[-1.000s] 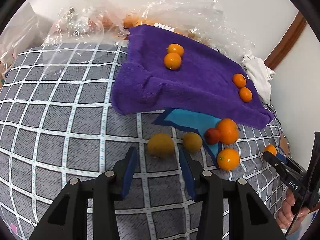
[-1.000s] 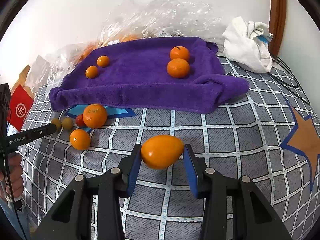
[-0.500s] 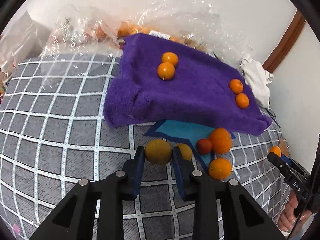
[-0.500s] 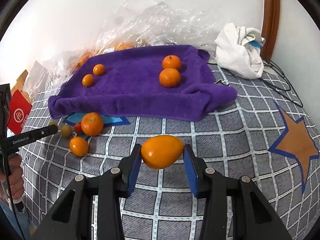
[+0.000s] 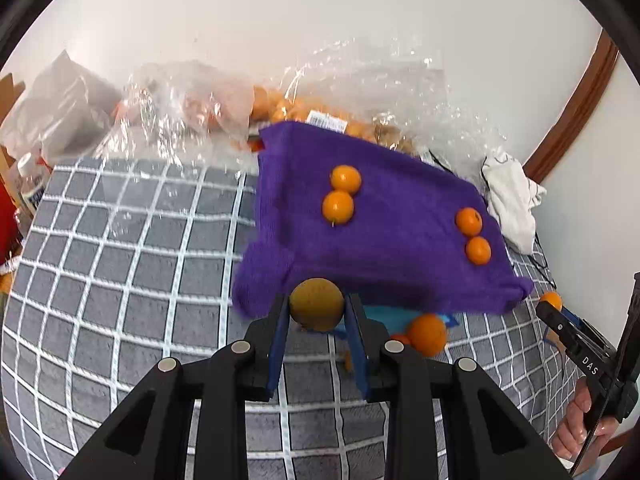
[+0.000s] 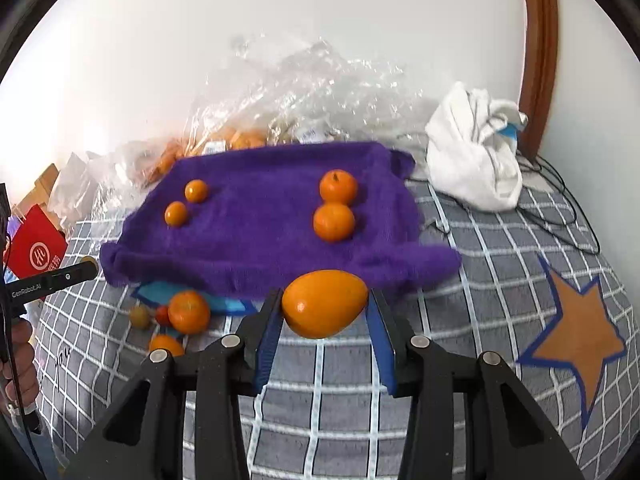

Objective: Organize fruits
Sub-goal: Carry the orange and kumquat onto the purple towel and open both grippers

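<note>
Now both fruits off the bedspread (image 5: 120,260).

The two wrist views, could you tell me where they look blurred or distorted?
Left wrist view: purple towel smeared along its near edge, held brownish fruit sharp. Right wrist view: towel's near edge soft too, held orange fruit crisp; the checked cover bows with fisheye curvature.

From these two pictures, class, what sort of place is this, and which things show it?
Probably a bedroom at home: the fruit lies on a soft grey checked bedcover with a star patch, pushed against a white wall. A wooden door frame and a crumpled white cloth suggest a lived-in room.
</note>
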Available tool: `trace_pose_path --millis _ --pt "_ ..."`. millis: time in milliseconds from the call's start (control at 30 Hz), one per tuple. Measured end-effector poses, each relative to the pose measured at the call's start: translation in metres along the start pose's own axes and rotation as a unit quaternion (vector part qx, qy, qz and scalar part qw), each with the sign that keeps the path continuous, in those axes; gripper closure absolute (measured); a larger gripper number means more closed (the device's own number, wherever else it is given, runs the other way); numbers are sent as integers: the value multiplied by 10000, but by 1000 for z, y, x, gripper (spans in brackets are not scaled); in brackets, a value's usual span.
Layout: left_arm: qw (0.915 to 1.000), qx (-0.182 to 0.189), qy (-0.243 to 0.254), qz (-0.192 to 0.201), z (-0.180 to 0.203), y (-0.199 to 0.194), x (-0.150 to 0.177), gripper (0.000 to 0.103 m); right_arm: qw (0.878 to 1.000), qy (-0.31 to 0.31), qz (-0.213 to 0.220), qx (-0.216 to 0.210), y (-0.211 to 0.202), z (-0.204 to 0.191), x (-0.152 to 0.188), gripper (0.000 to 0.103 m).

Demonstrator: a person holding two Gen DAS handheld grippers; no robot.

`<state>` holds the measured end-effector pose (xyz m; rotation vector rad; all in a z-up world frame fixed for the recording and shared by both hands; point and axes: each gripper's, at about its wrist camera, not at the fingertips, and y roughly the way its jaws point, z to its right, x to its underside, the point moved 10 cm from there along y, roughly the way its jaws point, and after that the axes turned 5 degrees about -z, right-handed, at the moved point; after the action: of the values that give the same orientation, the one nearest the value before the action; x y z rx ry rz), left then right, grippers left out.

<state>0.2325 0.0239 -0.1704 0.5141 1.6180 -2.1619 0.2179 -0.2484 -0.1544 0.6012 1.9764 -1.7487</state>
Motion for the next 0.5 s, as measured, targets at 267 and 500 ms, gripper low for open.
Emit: trace_pose_path --millis 267,500 --pt "9999 -87 -9 113 0 4 -29 76 9999 60 -76 -123 23 -2 -22 61" --pt "9999 -117 1 56 3 23 -48 76 9992 205 -317 -128 59 4 -28 61"
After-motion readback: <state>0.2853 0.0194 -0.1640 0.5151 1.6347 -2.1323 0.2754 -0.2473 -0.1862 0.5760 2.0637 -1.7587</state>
